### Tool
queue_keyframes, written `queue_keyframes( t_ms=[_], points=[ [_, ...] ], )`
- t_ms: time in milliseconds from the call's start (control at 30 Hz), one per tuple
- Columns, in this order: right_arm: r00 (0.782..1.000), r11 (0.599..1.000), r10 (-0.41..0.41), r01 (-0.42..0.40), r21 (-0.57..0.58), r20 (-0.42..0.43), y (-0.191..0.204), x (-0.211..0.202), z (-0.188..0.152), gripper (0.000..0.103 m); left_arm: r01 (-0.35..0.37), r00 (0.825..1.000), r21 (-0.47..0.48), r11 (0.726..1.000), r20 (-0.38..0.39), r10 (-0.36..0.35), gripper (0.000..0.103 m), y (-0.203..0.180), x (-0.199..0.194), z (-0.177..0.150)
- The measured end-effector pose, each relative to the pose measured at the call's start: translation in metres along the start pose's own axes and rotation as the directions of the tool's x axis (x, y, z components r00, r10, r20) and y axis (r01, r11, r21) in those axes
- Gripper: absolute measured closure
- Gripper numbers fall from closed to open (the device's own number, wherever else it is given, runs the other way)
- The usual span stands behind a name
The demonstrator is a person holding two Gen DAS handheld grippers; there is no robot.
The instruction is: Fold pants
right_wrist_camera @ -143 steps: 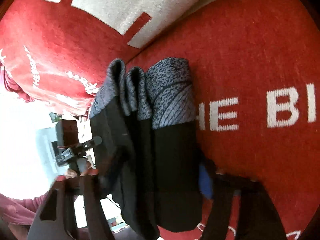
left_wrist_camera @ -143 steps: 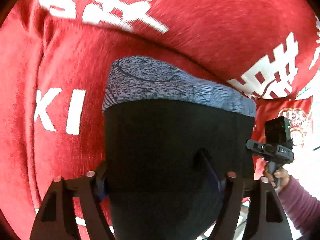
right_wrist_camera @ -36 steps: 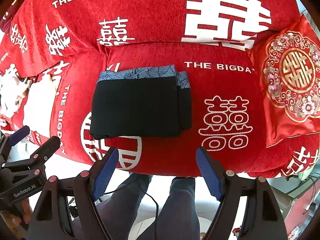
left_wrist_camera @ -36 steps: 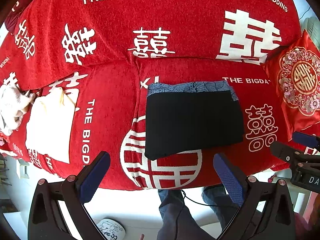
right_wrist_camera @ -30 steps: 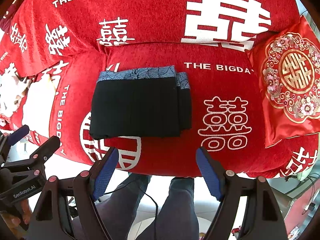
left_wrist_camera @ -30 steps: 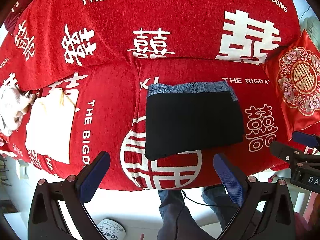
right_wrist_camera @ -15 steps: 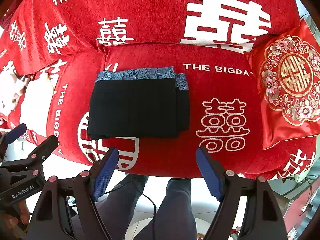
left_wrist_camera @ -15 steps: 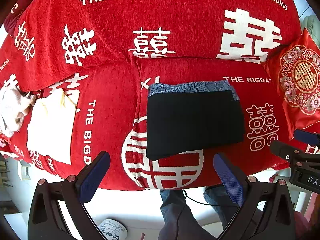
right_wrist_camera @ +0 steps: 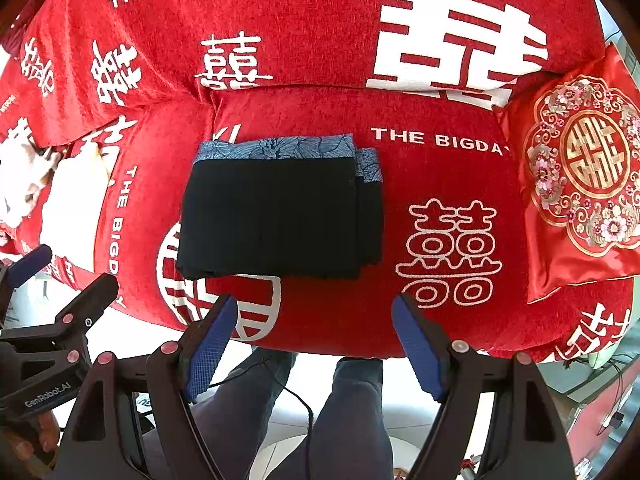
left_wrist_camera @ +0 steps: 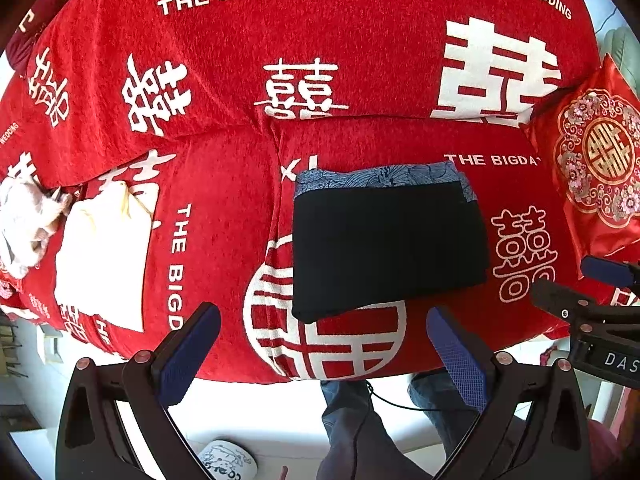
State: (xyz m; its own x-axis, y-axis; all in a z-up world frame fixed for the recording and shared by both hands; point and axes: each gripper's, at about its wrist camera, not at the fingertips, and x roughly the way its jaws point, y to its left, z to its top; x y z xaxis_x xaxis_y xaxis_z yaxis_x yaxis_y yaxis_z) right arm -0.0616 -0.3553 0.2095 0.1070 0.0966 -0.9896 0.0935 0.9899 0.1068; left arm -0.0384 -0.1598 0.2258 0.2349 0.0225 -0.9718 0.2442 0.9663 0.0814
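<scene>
Pants (right_wrist_camera: 276, 216) lie folded in a neat rectangle near the sofa (right_wrist_camera: 440, 168) seat's front edge; folding looks done, seemingly. Left gripper (left_wrist_camera: 320, 344) and right gripper (right_wrist_camera: 316, 336) hover released, empty.

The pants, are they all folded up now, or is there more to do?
They look done. The black pants lie on the red sofa cover as a neat flat rectangle, the blue patterned waistband along the far edge. Nothing is in hand: the left tongs and right tongs are both open and empty, hanging near the sofa's front edge. No folding looks left.
</scene>
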Motion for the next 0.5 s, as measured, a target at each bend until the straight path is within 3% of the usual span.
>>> queue_keyframes(
  t_ms=[500],
  points=[
    [1.0, 1.0, 0.002, -0.003, -0.017, -0.012, 0.005, 0.005, 0.002, 0.021, 0.031, 1.0, -0.036, 0.999, 0.004, -0.031, 0.0, 0.011, 0.002, 0.001]
  ],
)
